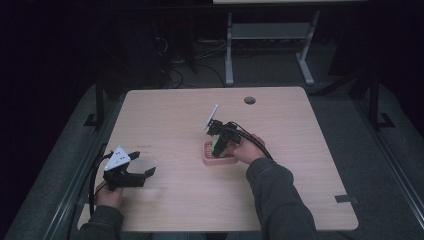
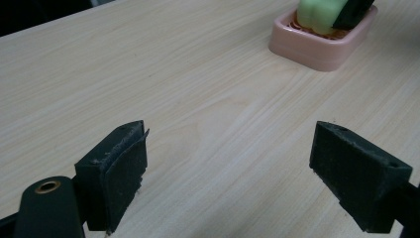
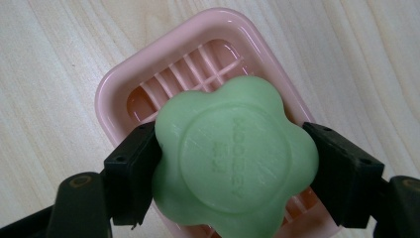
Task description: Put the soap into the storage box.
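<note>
Fingers (image 3: pixel 133 173), right gripper (image 3: pixel 233 173): clamped on green soap (image 3: pixel 233 163), held over pink dish (image 3: pixel 124 84) mid-table. Left gripper (image 2: pixel 228 178): jaws wide, empty, well apart near my edge. I judge soap slippery; I advise a steady squeeze, level and centred over dish.

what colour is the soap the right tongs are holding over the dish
Light green, flower-shaped soap, clearest in the right gripper view, above the pink dish.
</note>
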A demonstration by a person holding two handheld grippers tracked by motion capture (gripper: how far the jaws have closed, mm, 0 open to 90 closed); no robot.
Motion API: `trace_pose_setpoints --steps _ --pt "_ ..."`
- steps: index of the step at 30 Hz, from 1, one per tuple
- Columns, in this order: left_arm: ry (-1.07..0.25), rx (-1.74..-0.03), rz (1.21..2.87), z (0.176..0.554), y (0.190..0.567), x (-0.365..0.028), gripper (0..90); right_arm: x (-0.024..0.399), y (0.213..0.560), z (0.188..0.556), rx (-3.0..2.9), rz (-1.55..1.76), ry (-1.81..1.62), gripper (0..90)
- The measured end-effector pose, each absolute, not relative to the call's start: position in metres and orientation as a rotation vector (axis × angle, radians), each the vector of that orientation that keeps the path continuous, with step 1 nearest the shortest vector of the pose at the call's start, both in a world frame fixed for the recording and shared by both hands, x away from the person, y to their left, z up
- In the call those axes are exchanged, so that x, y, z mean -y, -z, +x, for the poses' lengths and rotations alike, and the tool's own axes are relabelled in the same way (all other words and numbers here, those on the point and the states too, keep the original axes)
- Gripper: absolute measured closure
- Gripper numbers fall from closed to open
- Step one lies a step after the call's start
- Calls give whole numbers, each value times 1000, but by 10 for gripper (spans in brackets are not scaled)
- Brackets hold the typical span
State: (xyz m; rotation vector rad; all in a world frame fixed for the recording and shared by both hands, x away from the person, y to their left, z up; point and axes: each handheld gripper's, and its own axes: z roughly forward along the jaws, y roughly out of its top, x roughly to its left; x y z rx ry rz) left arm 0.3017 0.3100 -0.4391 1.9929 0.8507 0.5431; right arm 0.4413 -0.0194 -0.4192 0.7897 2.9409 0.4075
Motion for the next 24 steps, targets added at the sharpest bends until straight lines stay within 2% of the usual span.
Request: trace_pose_setpoints --steps 24 --pt "-544 -850 1995 302 439 -310 144 23 415 442 -2930 822 -425 250"
